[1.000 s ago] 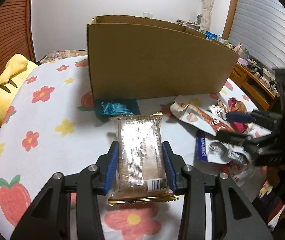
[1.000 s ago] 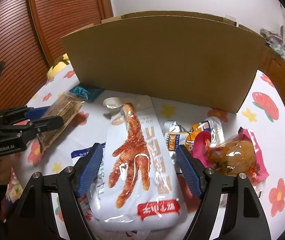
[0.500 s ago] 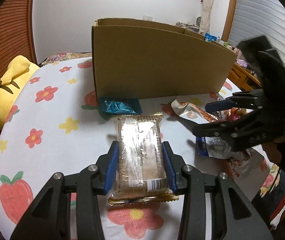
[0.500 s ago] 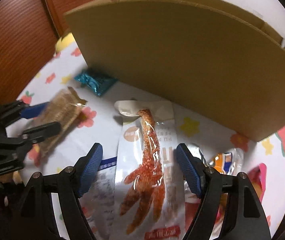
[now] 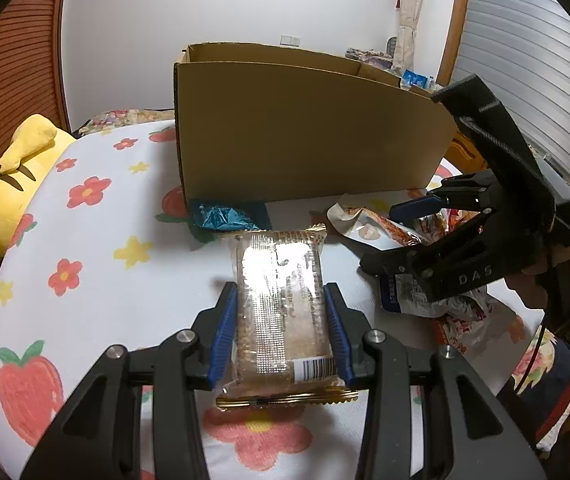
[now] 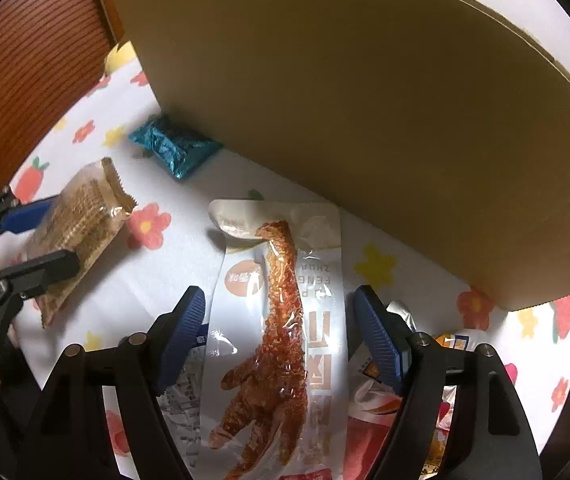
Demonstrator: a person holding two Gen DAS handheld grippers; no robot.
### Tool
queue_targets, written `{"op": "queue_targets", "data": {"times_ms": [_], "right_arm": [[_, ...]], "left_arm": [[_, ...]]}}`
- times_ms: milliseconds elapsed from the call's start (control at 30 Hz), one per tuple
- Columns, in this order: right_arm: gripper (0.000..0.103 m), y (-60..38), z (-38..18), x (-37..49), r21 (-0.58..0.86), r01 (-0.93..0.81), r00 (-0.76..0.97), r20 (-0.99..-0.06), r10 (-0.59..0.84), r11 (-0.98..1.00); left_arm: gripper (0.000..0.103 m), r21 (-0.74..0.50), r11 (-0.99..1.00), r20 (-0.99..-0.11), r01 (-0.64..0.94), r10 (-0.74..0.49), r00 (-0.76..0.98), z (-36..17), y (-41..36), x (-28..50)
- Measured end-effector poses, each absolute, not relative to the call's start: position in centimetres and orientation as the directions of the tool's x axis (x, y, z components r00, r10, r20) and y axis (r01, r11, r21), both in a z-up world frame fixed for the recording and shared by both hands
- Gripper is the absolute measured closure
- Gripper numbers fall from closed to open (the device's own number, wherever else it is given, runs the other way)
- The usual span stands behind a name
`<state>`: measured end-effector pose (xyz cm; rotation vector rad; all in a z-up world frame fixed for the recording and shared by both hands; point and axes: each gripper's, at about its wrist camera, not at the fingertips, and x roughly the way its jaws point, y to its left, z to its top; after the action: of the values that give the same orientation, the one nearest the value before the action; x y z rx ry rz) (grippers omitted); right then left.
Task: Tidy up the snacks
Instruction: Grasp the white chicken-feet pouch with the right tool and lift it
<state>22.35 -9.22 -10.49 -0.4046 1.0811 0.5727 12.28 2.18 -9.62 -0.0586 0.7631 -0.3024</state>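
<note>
Looking through the left wrist view first: the left gripper point(image 5: 283, 332) has its fingers point(image 5: 221, 340) clamped on the clear-wrapped wafer pack point(image 5: 281, 300), same as a second ago, just above the flowery bedsheet point(image 5: 97, 280) in front of the cardboard box point(image 5: 305, 132). The right gripper point(image 5: 397, 236) has swung in over the snack pile.

Right wrist view: fingers point(image 6: 183, 334) spread wide, now straddling the chicken-foot pouch point(image 6: 281, 320) without touching it, so I'd guess that's the next grab. The teal packet point(image 6: 173, 148) sits against the box.
</note>
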Motion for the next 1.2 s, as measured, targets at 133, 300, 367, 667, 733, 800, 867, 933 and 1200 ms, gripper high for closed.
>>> {"op": "queue_targets", "data": {"times_ms": [133, 300, 367, 667, 733, 800, 867, 933, 1200], "right_arm": [[0.039, -8.8, -10.3, 21.6, -0.041, -0.65, 0.352, -0.901, 0.253, 0.759], [0.041, -8.8, -10.2, 21.2, -0.052, -0.654, 0.372, -0.891, 0.261, 0.755], [0.05, -9.1, -9.4, 20.9, -0.054, -0.652, 0.396, -0.875, 0.279, 0.756], [0.087, -9.3, -8.1, 20.0, -0.067, -0.656, 0.423, -0.858, 0.292, 0.751], [0.095, -9.2, -7.6, 19.9, -0.092, -0.652, 0.445, -0.851, 0.281, 0.753], [0.095, -9.0, -7.4, 19.8, -0.102, -0.654, 0.446, -0.852, 0.273, 0.75], [0.095, -8.7, -7.4, 19.8, -0.119, -0.656, 0.455, -0.85, 0.264, 0.745], [0.096, -8.5, -7.3, 19.7, -0.132, -0.655, 0.464, -0.848, 0.258, 0.744], [0.102, -8.5, -6.7, 18.6, -0.153, -0.639, 0.51, -0.818, 0.266, 0.754]], "left_arm": [[0.062, -0.16, 0.956, -0.672, 0.244, -0.287, 0.683, -9.6, 2.2, 12.3], [0.062, -0.16, 0.957, -0.671, 0.242, -0.285, 0.685, -9.6, 2.3, 12.3], [0.062, -0.161, 0.957, -0.67, 0.243, -0.286, 0.685, -9.6, 2.3, 12.3], [0.062, -0.16, 0.956, -0.671, 0.246, -0.288, 0.683, -9.6, 2.3, 12.2], [0.062, -0.161, 0.956, -0.671, 0.246, -0.289, 0.683, -9.6, 2.3, 12.1], [0.062, -0.16, 0.956, -0.671, 0.246, -0.288, 0.683, -9.6, 2.3, 12.2], [0.062, -0.161, 0.956, -0.671, 0.246, -0.289, 0.683, -9.6, 2.3, 12.2], [0.062, -0.16, 0.956, -0.671, 0.246, -0.288, 0.684, -9.6, 2.2, 12.2], [0.062, -0.158, 0.956, -0.667, 0.246, -0.286, 0.687, -9.5, 2.2, 12.2]]}}
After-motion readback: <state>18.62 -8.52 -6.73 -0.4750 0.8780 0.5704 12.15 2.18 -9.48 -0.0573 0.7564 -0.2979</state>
